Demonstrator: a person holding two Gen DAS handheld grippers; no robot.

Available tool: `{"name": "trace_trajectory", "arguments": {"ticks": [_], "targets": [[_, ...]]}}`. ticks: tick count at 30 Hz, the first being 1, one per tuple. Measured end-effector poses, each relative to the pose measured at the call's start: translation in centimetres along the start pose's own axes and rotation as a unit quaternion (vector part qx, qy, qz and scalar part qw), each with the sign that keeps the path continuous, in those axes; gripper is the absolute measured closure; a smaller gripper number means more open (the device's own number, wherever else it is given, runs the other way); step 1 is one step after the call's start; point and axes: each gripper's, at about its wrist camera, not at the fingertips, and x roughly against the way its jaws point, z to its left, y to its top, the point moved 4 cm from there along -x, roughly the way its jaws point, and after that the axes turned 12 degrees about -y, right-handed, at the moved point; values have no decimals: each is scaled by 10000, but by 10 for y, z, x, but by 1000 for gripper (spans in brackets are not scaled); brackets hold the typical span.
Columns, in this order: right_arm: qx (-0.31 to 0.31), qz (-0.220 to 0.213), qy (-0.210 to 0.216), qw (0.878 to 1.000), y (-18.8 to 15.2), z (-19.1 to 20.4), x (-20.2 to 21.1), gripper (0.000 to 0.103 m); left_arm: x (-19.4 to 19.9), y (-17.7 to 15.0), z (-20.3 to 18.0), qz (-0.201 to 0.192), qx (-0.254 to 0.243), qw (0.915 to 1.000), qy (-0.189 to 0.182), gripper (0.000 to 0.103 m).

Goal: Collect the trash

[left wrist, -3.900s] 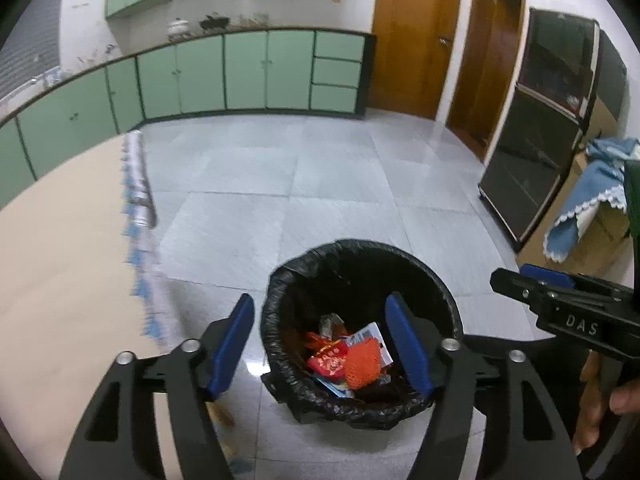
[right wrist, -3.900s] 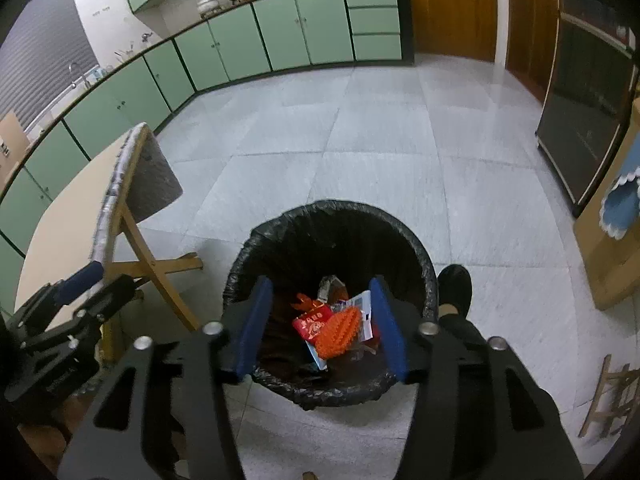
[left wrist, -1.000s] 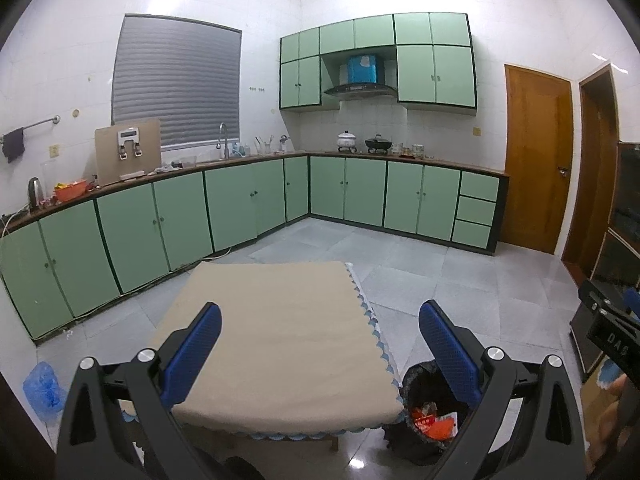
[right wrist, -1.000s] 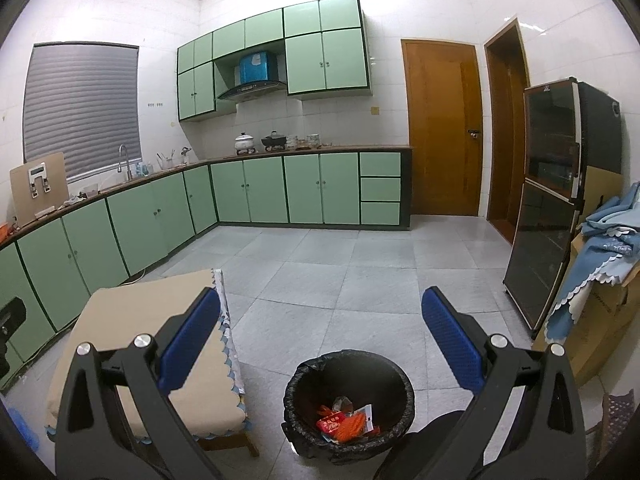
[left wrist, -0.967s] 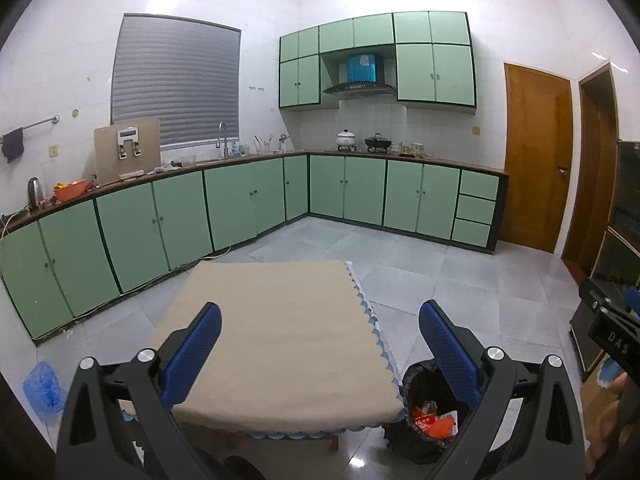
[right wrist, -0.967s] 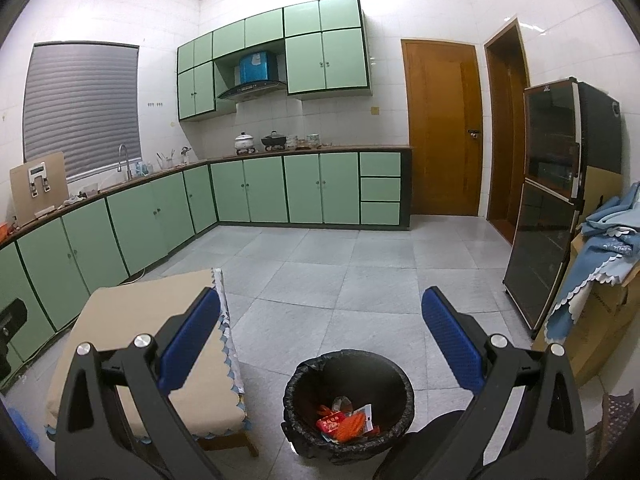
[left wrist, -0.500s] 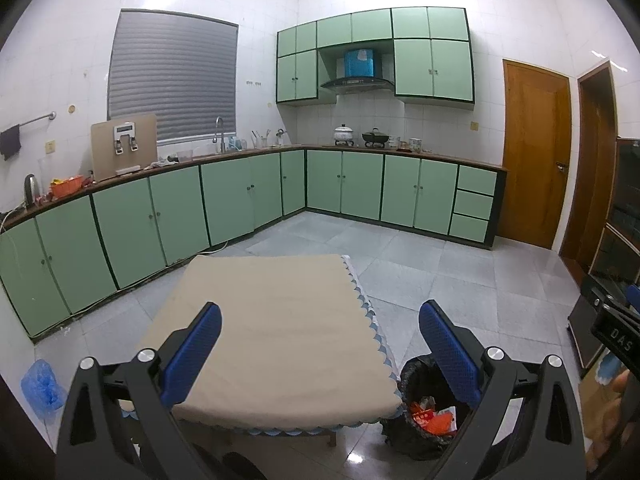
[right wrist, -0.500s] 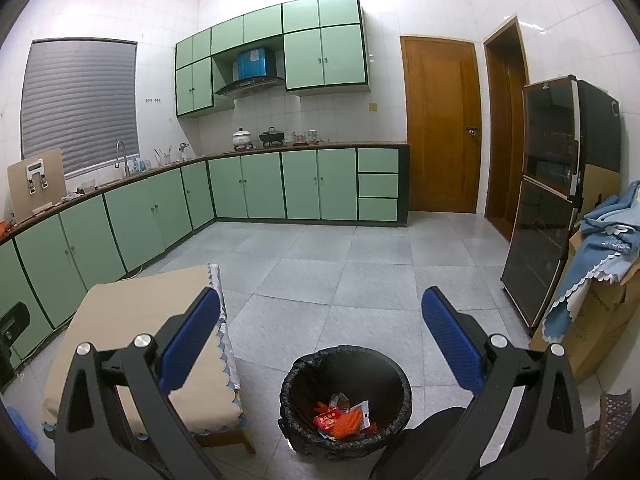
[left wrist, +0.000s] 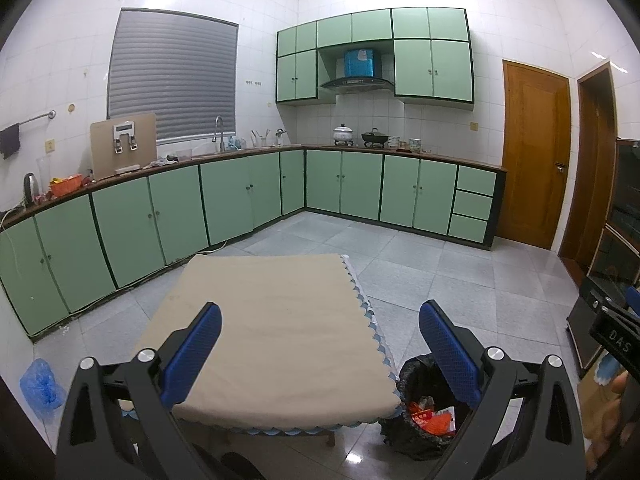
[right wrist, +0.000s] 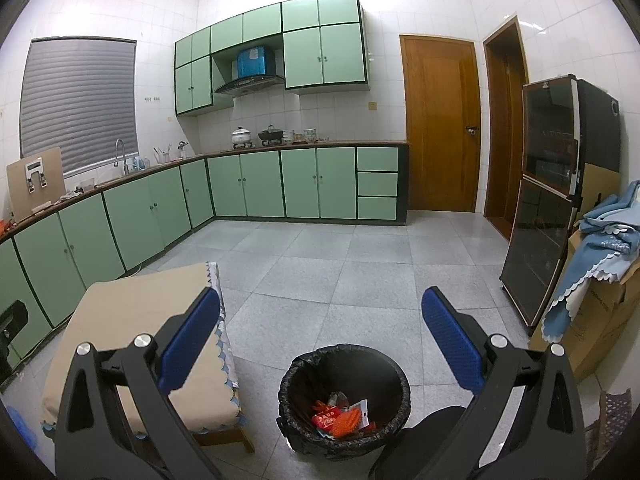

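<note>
A black-lined trash bin [right wrist: 320, 364] stands on the tiled floor by the table's near right corner, with red and orange trash [right wrist: 340, 418] lying inside. The left wrist view shows the same bin [left wrist: 408, 376] low on the right, with the trash [left wrist: 430, 418] visible in it. My left gripper [left wrist: 320, 350] is open and holds nothing, raised over the beige-covered table [left wrist: 280, 320]. My right gripper [right wrist: 322, 340] is open too, high above the bin with nothing between its fingers. The table [right wrist: 132, 320] carries nothing.
Green cabinets [left wrist: 224, 196] line the far and left walls under a worktop with pots. A dark glass-door cabinet [right wrist: 552, 200] and a cardboard box draped with blue cloth [right wrist: 600, 248] stand on the right. A blue bag [left wrist: 40, 384] lies on the floor at left.
Since 3.9 s ago both grippers have risen from just above the bin to a high view of the kitchen. Over the last second both views drifted only slightly.
</note>
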Motion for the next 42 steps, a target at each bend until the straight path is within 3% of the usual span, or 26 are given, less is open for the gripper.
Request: {"name": "trace_trajectory", "arguments": {"ticks": [42], "targets": [[-2, 18, -9, 10000, -2, -4, -2, 5, 0, -4, 0, -2, 22, 10000, -17, 6]]}}
